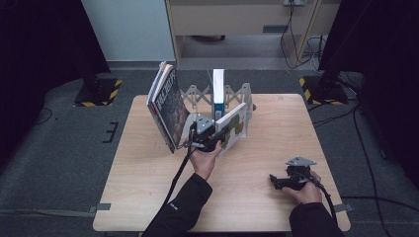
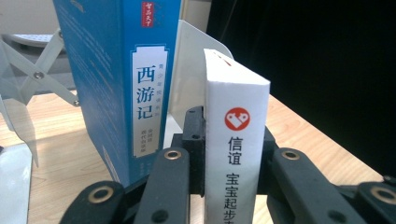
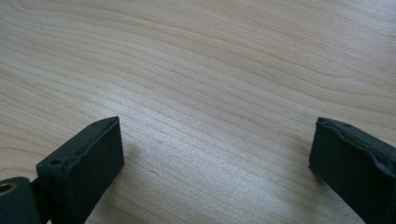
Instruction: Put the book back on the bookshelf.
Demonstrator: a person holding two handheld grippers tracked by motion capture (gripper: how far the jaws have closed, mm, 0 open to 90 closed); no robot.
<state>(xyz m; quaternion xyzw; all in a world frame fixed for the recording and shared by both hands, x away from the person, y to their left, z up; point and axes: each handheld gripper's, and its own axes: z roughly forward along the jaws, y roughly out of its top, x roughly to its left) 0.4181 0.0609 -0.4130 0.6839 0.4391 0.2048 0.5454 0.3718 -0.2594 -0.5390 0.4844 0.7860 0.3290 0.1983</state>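
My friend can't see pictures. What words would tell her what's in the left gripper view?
Two black gripper fingers clamp the spine of a white book with a red logo and Chinese writing. A taller blue book stands upright just left of it on the wooden table, beside a white folding rack.

Blue book (image 2: 116,84) spine: white panel reads 西游记 in large blue characters, smaller lines under it too small to read, plus a red tag at the top with illegible white characters. White book (image 2: 236,140) spine: red round logo with a white mark, then 信谊 and 宝宝起步 running down, cut off by the frame edge. Magazine (image 1: 165,106) cover lettering in the high view is too blurred to read.
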